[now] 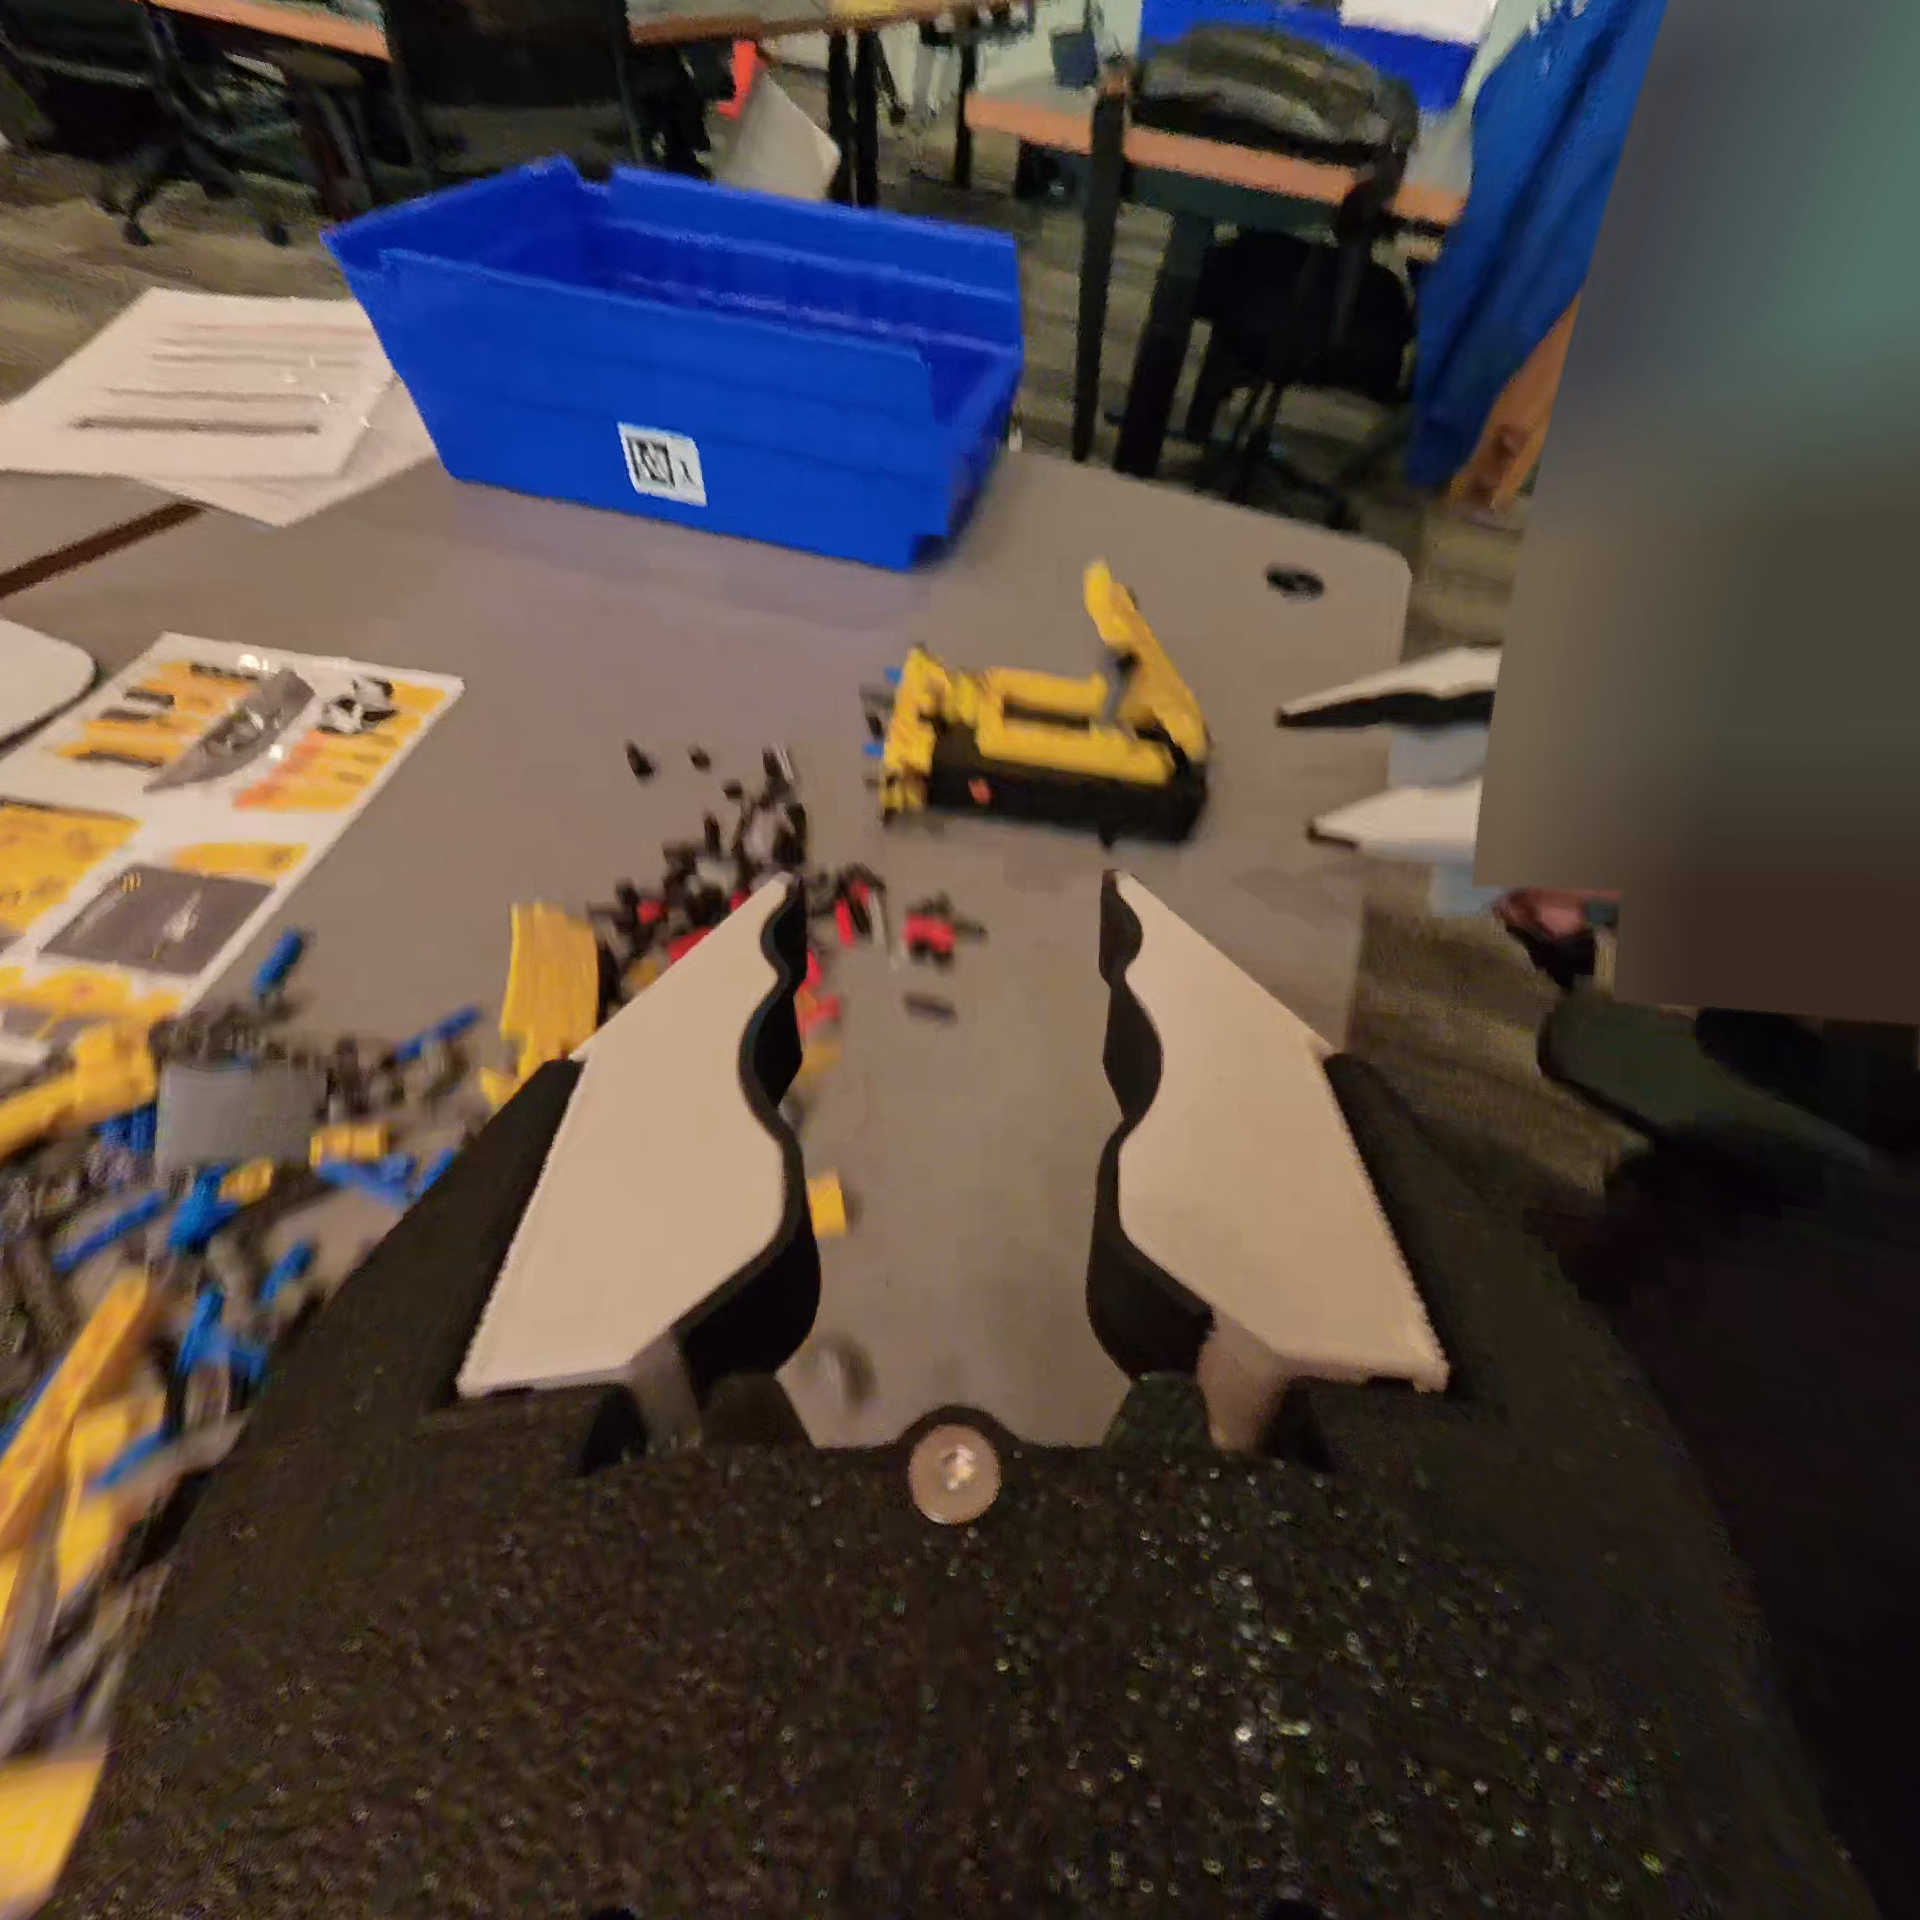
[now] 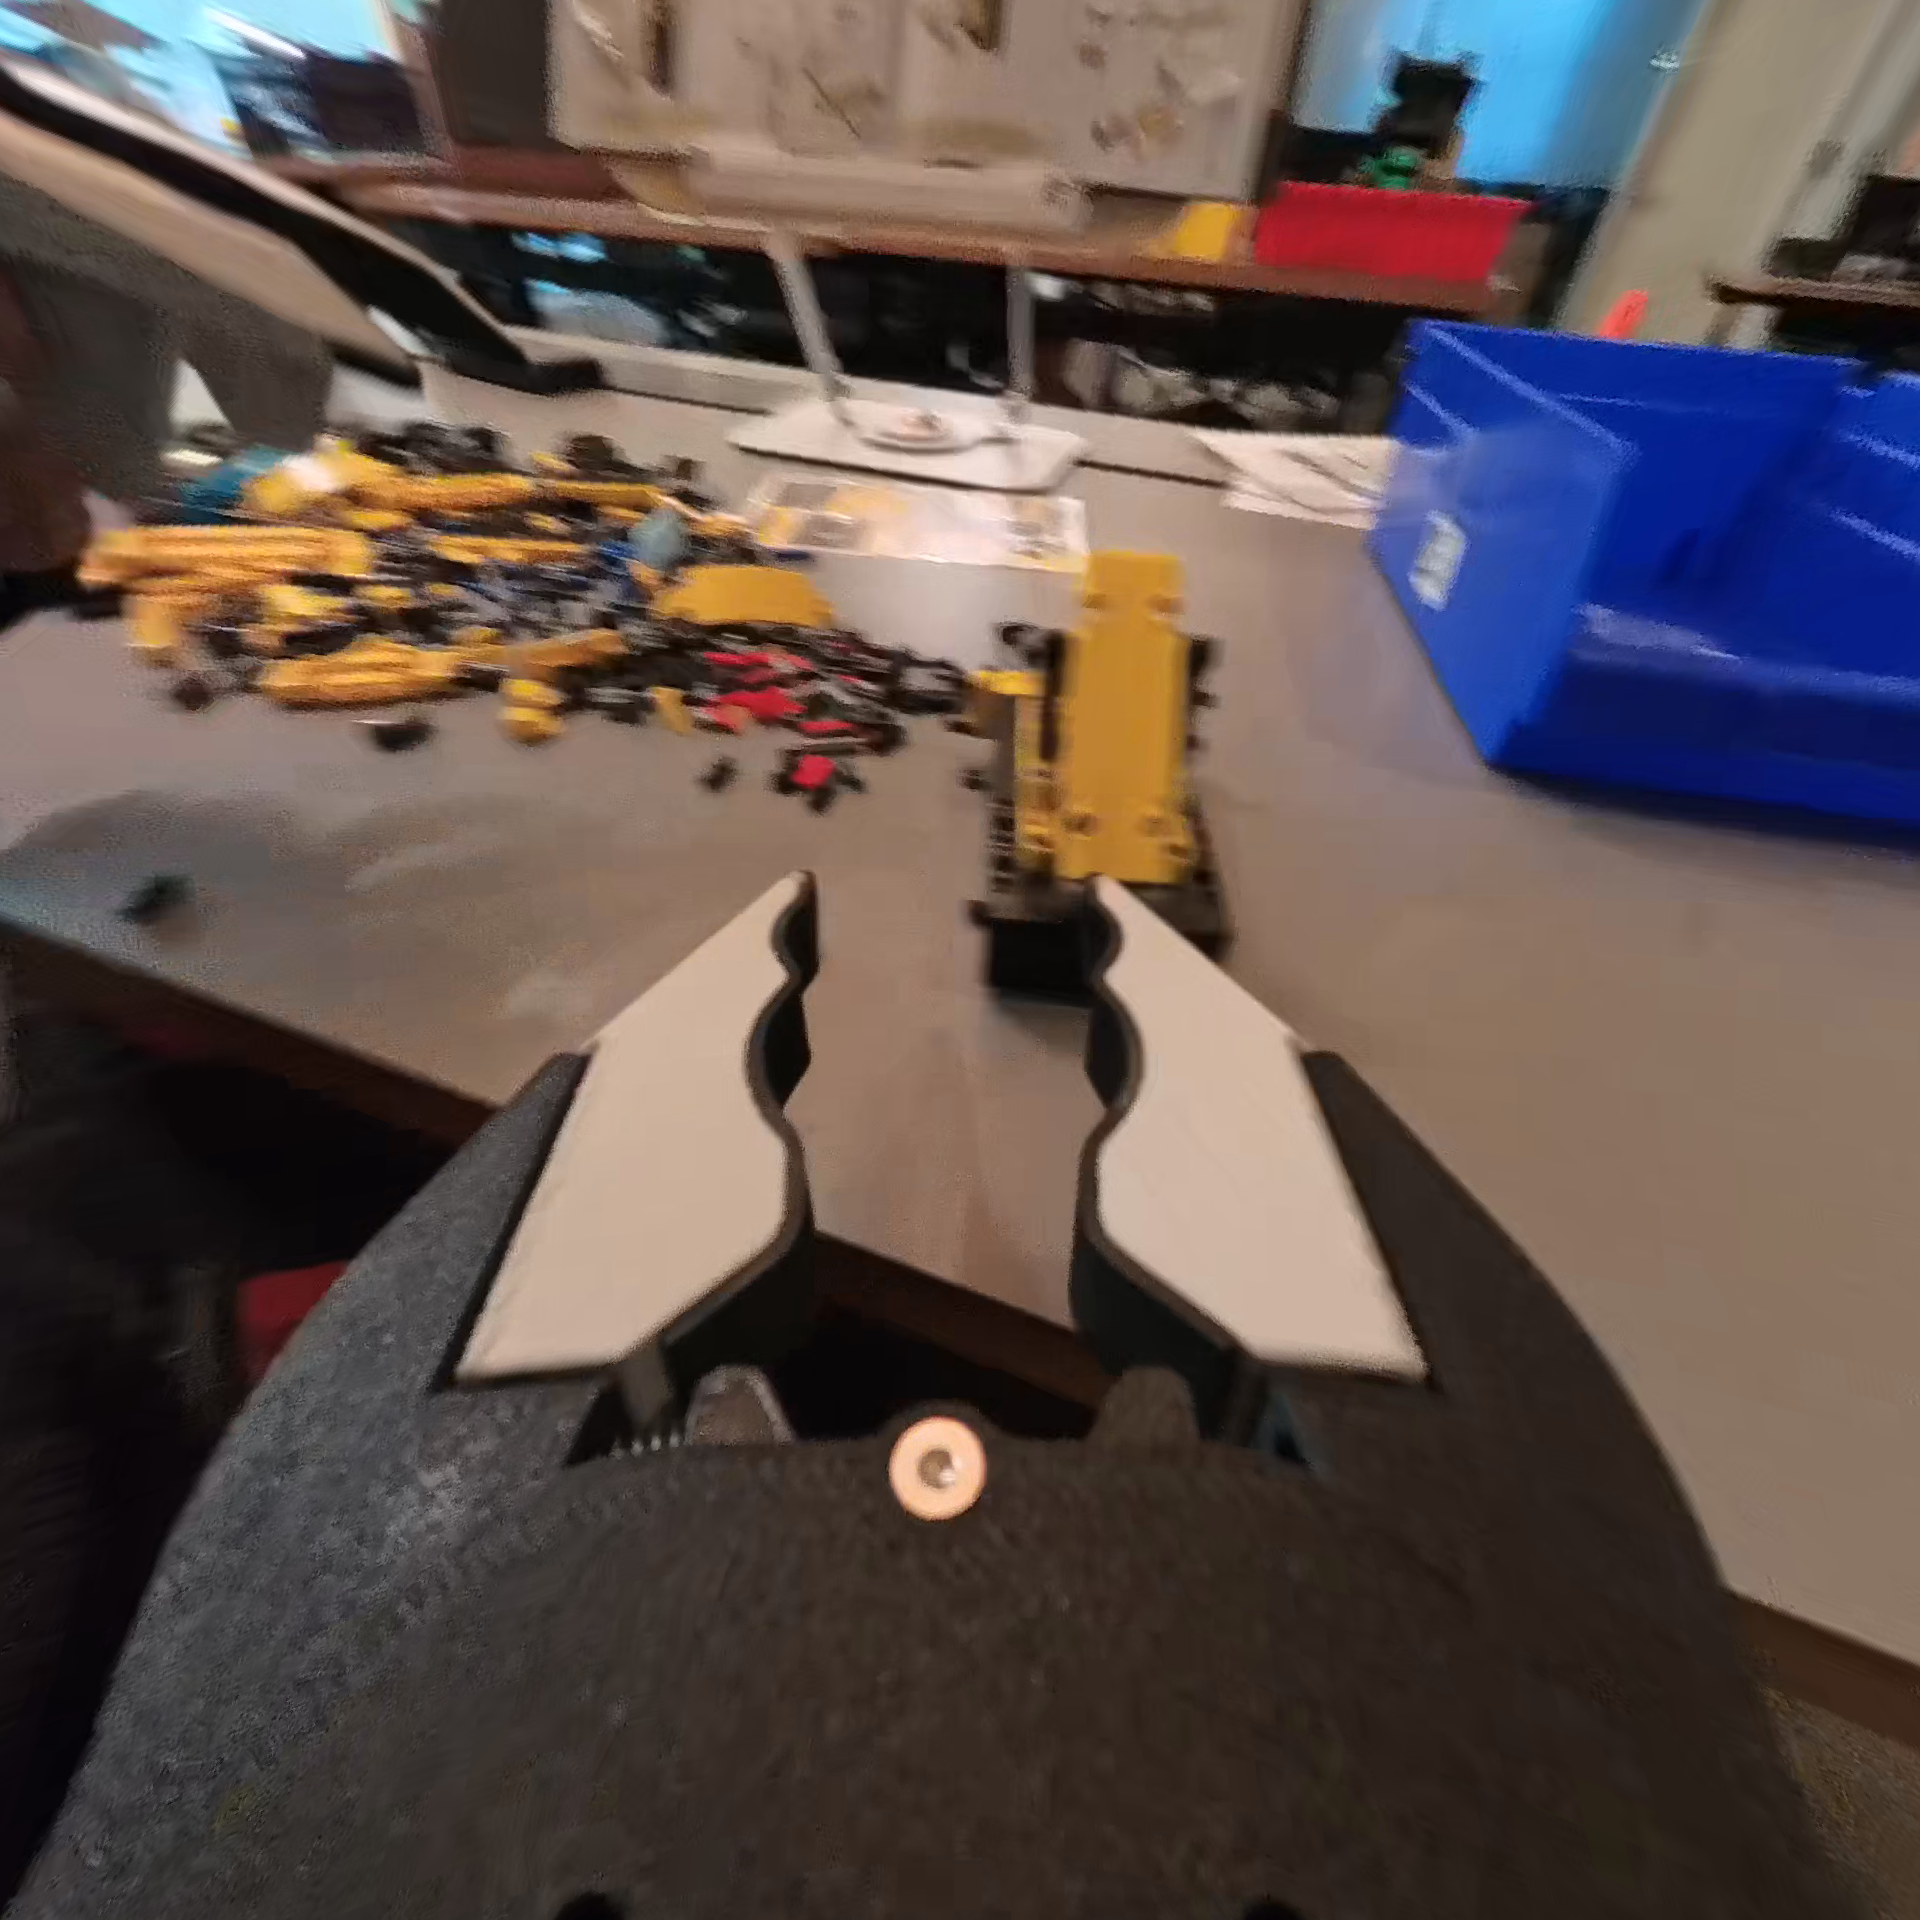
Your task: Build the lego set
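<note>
Grey desk (image 1: 540, 582) carries a scattered pile of small building pieces (image 1: 727, 883), a part-built yellow and black model (image 1: 1039, 727) and a blue bin (image 1: 686, 353). Left gripper (image 1: 951, 883) hovers above the pieces, fingers spread, holding nothing. Right gripper (image 2: 951, 888) hangs just before the model, fingers spread, empty.

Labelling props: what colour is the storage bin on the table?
Solid blue bin, with a small white sticker on its side. Clearest in the left wrist view.
</note>
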The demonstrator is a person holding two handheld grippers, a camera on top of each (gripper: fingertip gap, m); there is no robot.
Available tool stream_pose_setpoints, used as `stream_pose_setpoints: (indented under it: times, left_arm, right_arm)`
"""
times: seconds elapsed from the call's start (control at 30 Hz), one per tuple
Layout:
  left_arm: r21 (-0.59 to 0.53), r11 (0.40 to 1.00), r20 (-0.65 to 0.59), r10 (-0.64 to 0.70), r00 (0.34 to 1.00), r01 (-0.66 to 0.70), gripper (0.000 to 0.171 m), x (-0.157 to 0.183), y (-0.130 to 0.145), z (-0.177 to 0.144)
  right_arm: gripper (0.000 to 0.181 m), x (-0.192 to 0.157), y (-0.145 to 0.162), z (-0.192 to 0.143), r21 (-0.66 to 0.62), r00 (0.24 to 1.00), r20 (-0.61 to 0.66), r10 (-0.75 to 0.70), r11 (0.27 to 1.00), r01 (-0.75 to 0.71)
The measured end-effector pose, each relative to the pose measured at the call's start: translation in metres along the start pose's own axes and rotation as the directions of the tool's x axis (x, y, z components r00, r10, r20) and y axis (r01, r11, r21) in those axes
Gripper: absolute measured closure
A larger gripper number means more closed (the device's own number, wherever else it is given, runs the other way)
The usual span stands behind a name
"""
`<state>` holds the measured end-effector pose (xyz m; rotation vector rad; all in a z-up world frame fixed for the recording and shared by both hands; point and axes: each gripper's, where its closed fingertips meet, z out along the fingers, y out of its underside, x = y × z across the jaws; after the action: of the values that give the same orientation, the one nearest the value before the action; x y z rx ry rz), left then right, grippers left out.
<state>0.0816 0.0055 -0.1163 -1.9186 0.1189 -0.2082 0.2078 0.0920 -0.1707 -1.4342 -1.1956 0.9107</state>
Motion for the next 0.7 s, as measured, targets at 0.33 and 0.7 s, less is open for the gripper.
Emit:
stream_pose_setpoints:
  times: [0.33,0.7]
  left_arm:
    - [-0.379,0.92,-0.007,0.109,0.994,-0.104,0.125,0.056,0.135,-0.07]
    - [-0.333,0.936,-0.013,0.118,0.993,-0.115,0.168,0.055,0.135,-0.063]
  right_arm:
    - [0.142,-0.038,0.022,0.046,-0.244,0.994,0.097,-0.054,0.967,0.076]
    - [0.142,-0.026,0.023,0.043,-0.272,0.996,0.053,-0.068,0.959,0.08]
